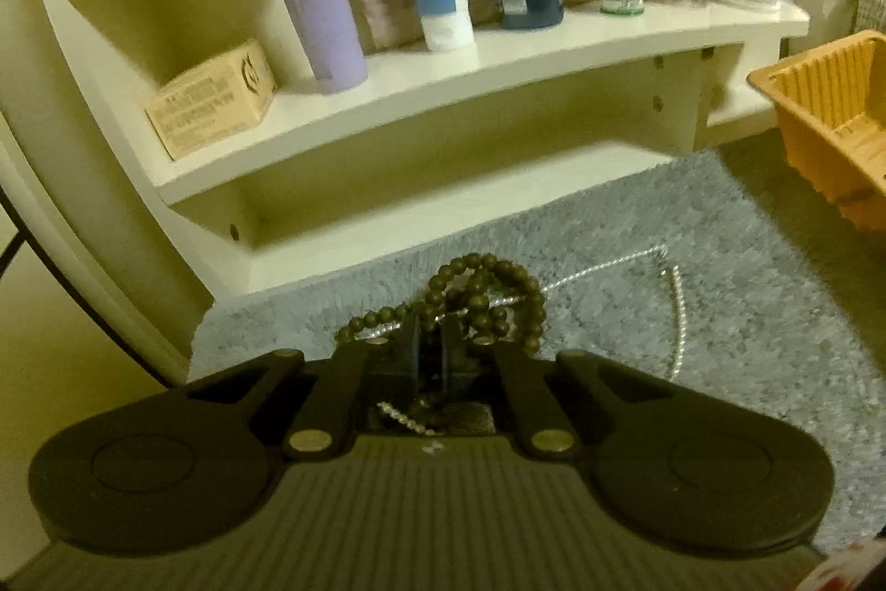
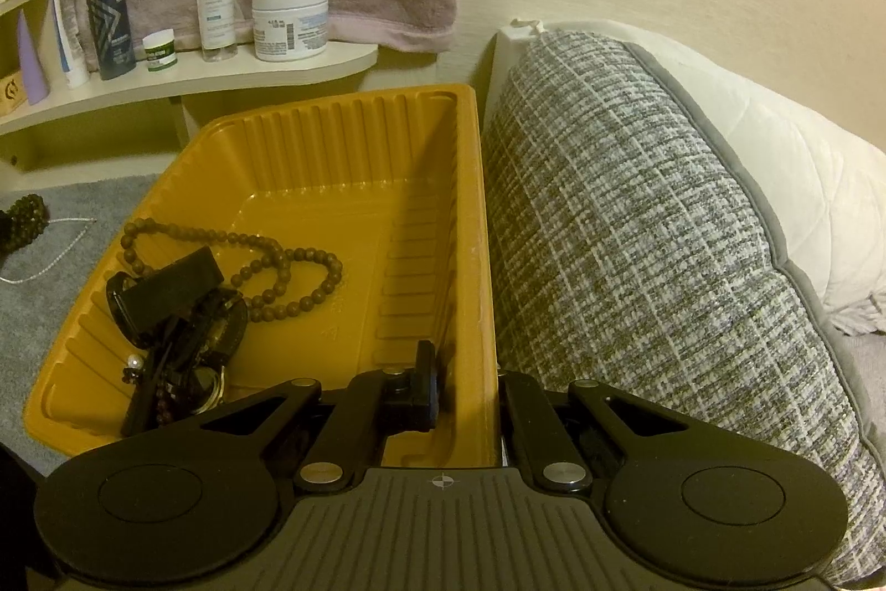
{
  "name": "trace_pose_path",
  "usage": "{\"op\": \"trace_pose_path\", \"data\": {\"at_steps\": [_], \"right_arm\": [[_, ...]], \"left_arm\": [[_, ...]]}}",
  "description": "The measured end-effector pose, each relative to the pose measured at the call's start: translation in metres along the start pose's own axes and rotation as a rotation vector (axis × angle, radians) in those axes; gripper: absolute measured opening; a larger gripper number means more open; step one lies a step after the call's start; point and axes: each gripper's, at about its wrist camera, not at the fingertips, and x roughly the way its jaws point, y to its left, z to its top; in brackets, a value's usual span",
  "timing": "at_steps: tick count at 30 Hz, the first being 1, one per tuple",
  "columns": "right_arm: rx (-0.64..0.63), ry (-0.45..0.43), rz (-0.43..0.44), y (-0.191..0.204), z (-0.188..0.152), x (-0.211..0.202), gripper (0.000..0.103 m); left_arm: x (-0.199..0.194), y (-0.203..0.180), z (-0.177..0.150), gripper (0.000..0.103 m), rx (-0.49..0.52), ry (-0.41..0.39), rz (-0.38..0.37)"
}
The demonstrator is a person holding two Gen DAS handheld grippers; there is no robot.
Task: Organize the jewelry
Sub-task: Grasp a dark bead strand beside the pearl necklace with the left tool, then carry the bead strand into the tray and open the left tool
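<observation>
Dark beads (image 1: 487, 297), perhaps pinched, half-hidden

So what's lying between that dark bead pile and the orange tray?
Only grey rug with a silver chain trailing from the dark beads toward the orange tray, in the left wrist view.

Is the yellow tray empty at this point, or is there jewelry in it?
Not empty. The tray holds a brown bead strand and a dark pile of pieces at its left side.

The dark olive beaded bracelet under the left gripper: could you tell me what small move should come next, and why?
Probably lift it straight up. The left gripper looks shut on the dark olive beaded bracelet, which lies tangled with a silver chain on the grey mat; the right gripper holds the orange plastic tray by its wall.
</observation>
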Motion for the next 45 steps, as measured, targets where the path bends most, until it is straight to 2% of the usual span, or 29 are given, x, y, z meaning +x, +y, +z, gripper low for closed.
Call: {"op": "trace_pose_path", "data": {"at_steps": [11, 24, 30, 39, 45], "right_arm": [[-0.001, -0.001, 0.0, 0.001, 0.0, -0.001, 0.005], [-0.001, -0.007, 0.002, 0.001, 0.0, -0.003, 0.005], [0.0, -0.009, 0.003, 0.002, 0.0, -0.004, 0.005], [0.002, -0.009, 0.006, 0.001, 0.0, -0.004, 0.005], [0.009, -0.01, 0.009, 0.001, -0.003, -0.005, 0.005]], "left_arm": [[-0.048, -0.008, 0.024, 0.006, 0.019, -0.111, -0.033], [-0.073, -0.038, 0.036, 0.006, 0.061, -0.17, -0.109], [-0.088, -0.063, 0.047, 0.006, 0.077, -0.204, -0.2], [-0.126, -0.129, 0.066, 0.006, 0.141, -0.287, -0.401], [-0.139, -0.169, 0.067, 0.006, 0.179, -0.295, -0.496]]}}
